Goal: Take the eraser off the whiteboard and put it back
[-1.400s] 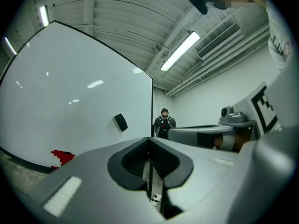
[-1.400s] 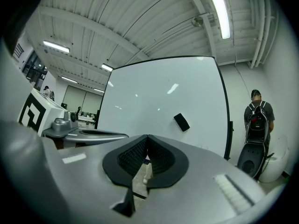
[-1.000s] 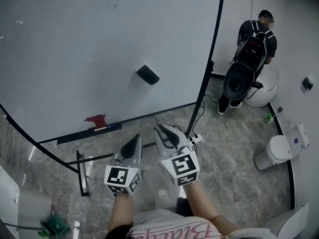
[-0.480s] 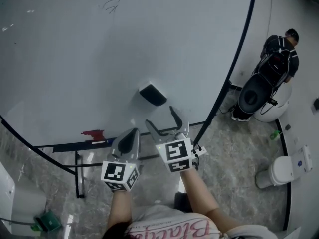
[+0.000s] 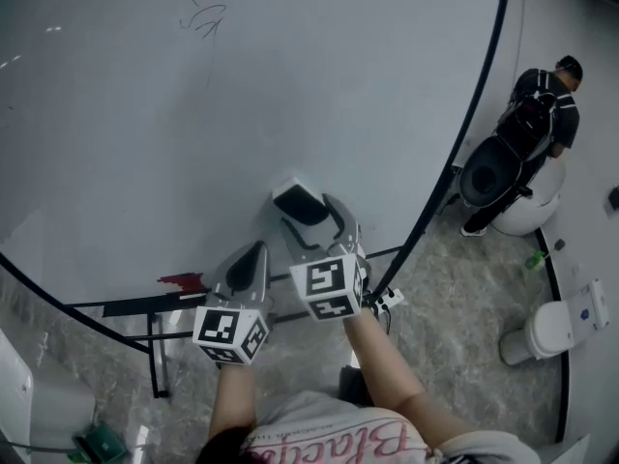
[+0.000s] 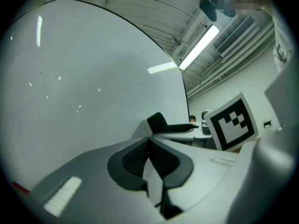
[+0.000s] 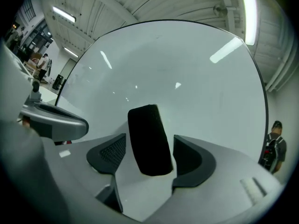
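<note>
A: Eraser: shape and material to be entered?

B: The eraser (image 5: 302,204) is recorded as a black, rounded block with a finely woven, felt-like face. It is seen stuck flat on the whiteboard (image 5: 242,95), low on it, above the tray (image 5: 135,305).

A: Right gripper?

B: The right gripper (image 5: 311,217) is held level, pointed at the board. Its jaws have just been opened and are spread wide. The eraser is framed between the two dark ribbed pads (image 7: 108,154) but is not pinched; a sliver of white board is seen on each side of it.

A: Left gripper?

B: The left gripper (image 5: 253,257) is held just beside the right one, to its lower left in the head view. Its jaws are pressed together, and nothing is held. Both grippers are made of smooth grey plastic, and a marker cube (image 5: 329,288) is carried on each.

A: Board and room?

B: The board is glossy white, edged in thin black, with a faint scribble (image 5: 203,15) near the top. A red object (image 5: 181,280) is noted on the tray. The floor (image 5: 464,288) is grey marbled stone. A person (image 5: 542,95) in dark clothes is seen well apart, at the right, and a white round bin (image 5: 537,329) is seen on the floor.
</note>
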### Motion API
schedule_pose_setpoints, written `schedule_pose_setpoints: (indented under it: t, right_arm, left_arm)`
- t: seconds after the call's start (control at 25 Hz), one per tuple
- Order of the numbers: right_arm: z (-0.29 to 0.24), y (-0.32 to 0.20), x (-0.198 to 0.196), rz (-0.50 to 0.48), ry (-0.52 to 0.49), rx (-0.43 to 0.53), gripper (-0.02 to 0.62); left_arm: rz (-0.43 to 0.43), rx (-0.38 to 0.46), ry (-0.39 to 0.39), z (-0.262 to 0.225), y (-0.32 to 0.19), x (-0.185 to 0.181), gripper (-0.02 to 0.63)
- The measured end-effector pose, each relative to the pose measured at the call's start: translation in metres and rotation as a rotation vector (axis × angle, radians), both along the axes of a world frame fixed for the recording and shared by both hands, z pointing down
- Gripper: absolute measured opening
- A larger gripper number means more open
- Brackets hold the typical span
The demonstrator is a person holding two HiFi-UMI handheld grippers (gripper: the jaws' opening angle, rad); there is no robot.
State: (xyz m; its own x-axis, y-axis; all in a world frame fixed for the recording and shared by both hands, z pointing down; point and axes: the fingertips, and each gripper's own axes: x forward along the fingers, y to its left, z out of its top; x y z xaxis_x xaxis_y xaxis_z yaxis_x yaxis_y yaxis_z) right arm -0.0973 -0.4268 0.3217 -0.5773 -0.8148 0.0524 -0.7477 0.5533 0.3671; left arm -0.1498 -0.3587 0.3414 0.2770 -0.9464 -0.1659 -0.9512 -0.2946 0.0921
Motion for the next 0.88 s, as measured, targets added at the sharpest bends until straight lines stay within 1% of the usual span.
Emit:
schedule_pose_setpoints:
  t: [0.04,0.08,0.24,0.52,0.76,0.88]
  right_arm:
    - [-0.002,-0.003,0.0,0.019,0.006,0.017,0.274]
    - [-0.004,-0.004,-0.001,0.032,0.011,0.03,0.25]
    - [-0.004,-0.003,-0.001,0.042,0.026,0.056,0.233]
    - [-0.005,0.003,0.002,0.054,0.031,0.049,0.224]
    - [-0.002,0.029,0.004,0.031,0.018,0.044,0.224]
    - [0.003,0.047,0.007,0.017,0.006,0.024,0.224]
  left_arm:
    - [0.003,0.003,-0.001,-0.002,-0.001,-0.002,-0.001]
    - [0.007,0.006,-0.001,-0.003,-0.002,-0.003,0.0]
    - [0.026,0.009,-0.007,-0.005,-0.004,-0.004,0.0]
    - [0.057,0.01,-0.018,-0.006,0.0,0.005,0.0]
    - [0.056,0.003,-0.021,-0.003,0.014,0.006,0.0]
    - [0.056,-0.011,-0.027,0.003,0.021,0.007,0.0]
